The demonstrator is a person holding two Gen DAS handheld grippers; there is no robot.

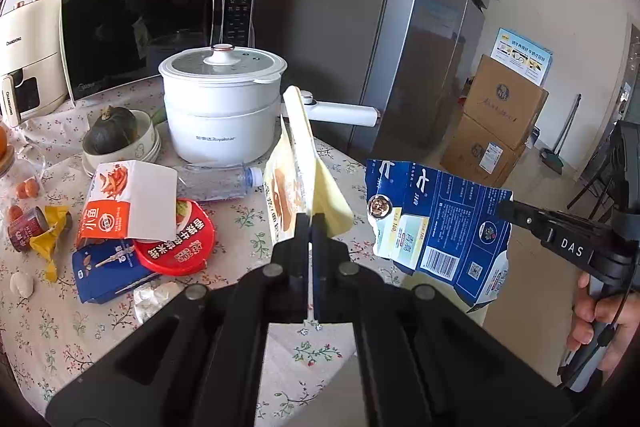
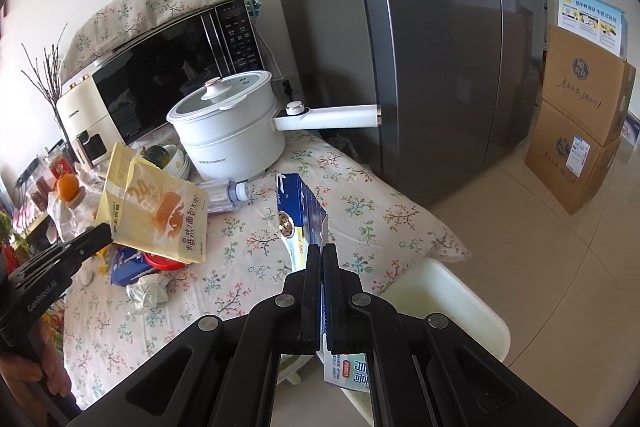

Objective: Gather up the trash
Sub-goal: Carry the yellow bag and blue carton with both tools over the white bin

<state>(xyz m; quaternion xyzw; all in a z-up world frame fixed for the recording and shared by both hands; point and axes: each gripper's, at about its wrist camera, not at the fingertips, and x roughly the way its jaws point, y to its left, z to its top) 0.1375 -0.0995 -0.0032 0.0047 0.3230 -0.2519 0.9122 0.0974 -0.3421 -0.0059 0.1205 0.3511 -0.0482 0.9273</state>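
Two pieces of trash are lifted off the table

The white bin (image 2: pixel 452 307) waits under the right gripper (image 2: pixel 322 251), which pinches the blue box (image 2: pixel 298 203) tight. The left gripper (image 1: pixel 310 223) pinches the yellow bag (image 1: pixel 288 183), likely to drop it in.

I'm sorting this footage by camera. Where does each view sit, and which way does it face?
Left wrist: on the left claw, looking down over the table toward the white pot; it grips the yellow bread bag; the right hand shows.
Right wrist: on the right claw, facing the pot and fridge; it grips the flattened blue carton; the left claw shows at the left edge.
Shared: pot, microwave, plastic bottle, both held items.
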